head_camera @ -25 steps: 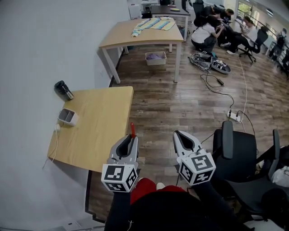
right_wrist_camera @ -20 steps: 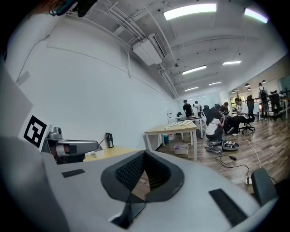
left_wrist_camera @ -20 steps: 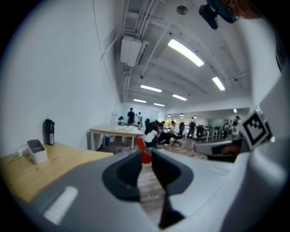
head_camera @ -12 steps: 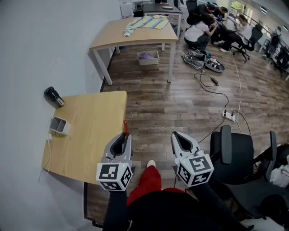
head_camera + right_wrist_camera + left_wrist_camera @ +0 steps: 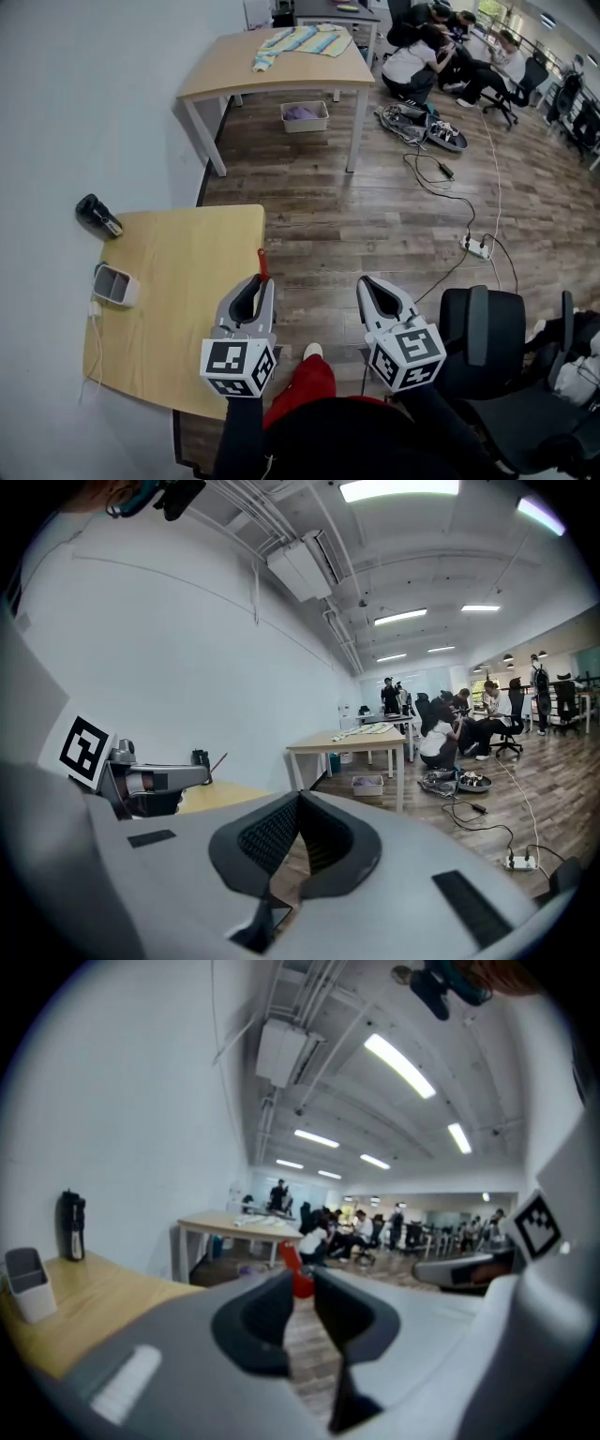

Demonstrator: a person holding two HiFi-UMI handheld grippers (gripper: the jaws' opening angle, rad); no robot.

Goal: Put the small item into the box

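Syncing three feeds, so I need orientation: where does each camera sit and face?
Head view: on the head, steeply down at near table, left gripper, right gripper, red trouser leg.
Left gripper view: on that gripper, along jaws shut on red item.
Right gripper view: on its gripper, along shut empty jaws.
All share far table.

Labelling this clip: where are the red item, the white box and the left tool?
red item (image 5: 262,262): head view, its tip beyond the jaws.
white box (image 5: 129,292): head view, its side wall.
left tool (image 5: 262,281): head view, between its fingertips.
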